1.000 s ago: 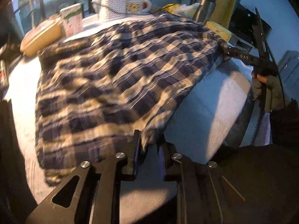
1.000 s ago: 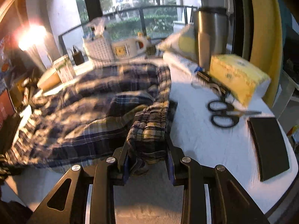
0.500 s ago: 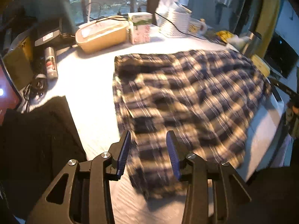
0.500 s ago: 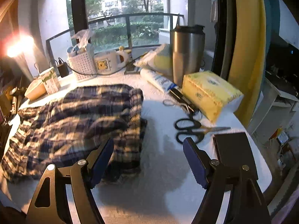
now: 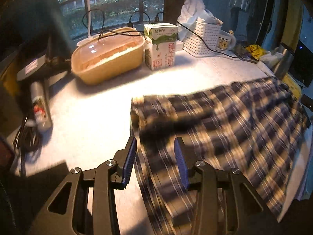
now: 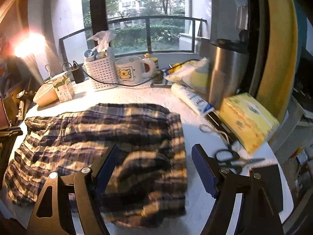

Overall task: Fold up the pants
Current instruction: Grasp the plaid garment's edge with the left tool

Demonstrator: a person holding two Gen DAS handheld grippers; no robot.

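Note:
Blue and cream plaid pants (image 5: pixel 225 129) lie spread flat on the white table. They also show in the right wrist view (image 6: pixel 93 143). My left gripper (image 5: pixel 155 156) is open and empty, with its jaws over the pants' left end near the edge. My right gripper (image 6: pixel 156 168) is wide open and empty, above the pants' right end where the elastic waistband lies. Neither gripper holds cloth.
At the back stand a tan lidded container (image 5: pixel 107 56), a milk carton (image 5: pixel 161 45), a white basket (image 6: pixel 99 70), a mug (image 6: pixel 131 69) and a steel tumbler (image 6: pixel 225 68). A yellow tissue pack (image 6: pixel 248 121), black scissors (image 6: pixel 232 156) and a black pad (image 6: pixel 268 184) lie at the right.
Both grippers let go of the pants and opened. The left one swung to the pants' left end; the right one drew back and now hovers over the waistband end.

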